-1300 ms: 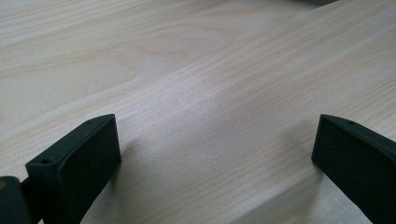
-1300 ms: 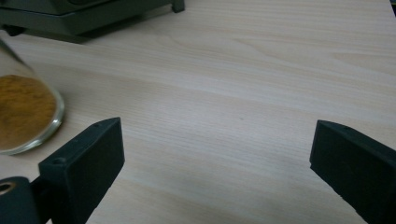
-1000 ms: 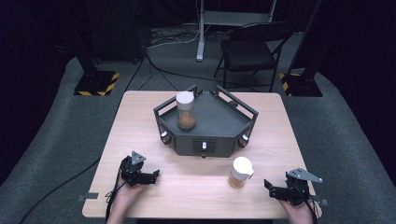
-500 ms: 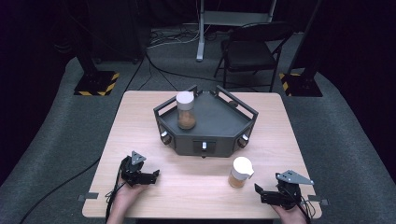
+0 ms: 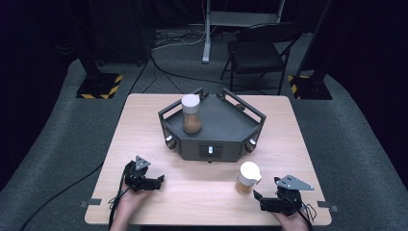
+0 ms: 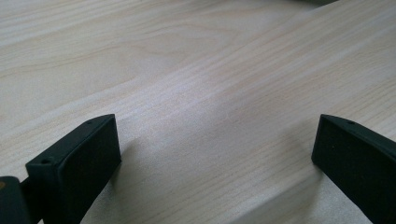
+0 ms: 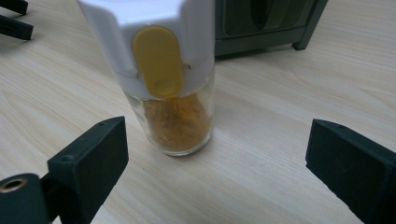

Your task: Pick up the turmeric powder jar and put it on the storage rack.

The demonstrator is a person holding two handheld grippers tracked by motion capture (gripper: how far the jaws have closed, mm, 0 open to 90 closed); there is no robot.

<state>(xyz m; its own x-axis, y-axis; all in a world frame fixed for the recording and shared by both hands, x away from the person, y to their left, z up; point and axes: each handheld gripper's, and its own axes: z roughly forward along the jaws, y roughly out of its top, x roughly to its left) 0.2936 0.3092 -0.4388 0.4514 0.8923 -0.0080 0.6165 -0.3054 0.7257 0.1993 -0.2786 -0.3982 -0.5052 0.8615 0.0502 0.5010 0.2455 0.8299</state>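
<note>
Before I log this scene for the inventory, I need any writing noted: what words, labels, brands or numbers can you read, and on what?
No readable text anywhere.
Spice jar by the right tool: white cap with a plain yellow tab, no label or print.
Spice jar in the tray: white cap, no label visible.
Dark tray: knobs on its front, no legible marking.
Yellow-and-black striped floor bases: hazard stripes, no words.

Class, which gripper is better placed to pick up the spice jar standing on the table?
Right gripper: its open jaws face the spice jar nearby. The left gripper faces bare table.
</note>
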